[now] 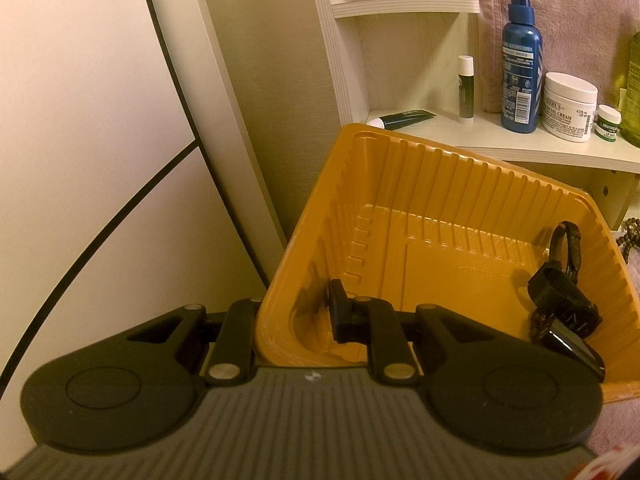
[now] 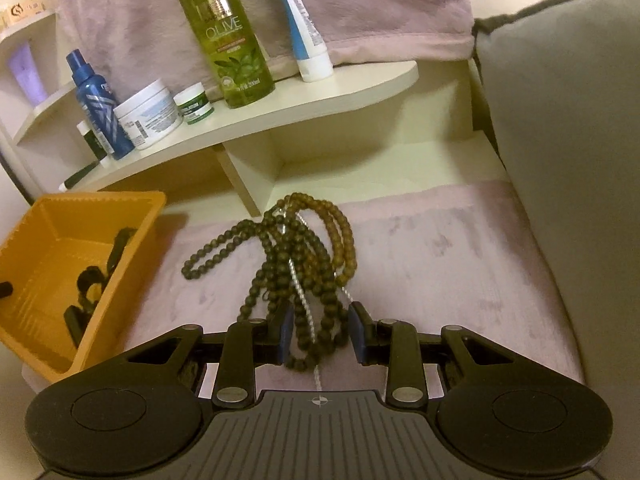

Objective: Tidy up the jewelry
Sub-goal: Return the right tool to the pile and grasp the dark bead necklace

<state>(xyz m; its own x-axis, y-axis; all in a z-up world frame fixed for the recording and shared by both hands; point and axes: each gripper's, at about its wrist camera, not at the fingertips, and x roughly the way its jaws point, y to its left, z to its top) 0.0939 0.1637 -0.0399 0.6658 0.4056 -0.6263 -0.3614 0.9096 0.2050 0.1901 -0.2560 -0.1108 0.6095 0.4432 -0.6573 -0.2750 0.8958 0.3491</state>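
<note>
An orange plastic tray stands tilted by the shelf, with dark watches lying in its right corner. My left gripper is shut on the tray's near left wall, one finger inside and one outside. In the right wrist view the tray sits at the left with the watches in it. A tangle of dark brown bead strands with a thin silver chain lies on the pink cloth. My right gripper is open over the pile's near end, with beads between its pads.
A cream shelf behind the beads carries an olive bottle, a blue spray bottle, a white cream jar and tubes. A grey cushion rises on the right. A pink towel hangs at the back.
</note>
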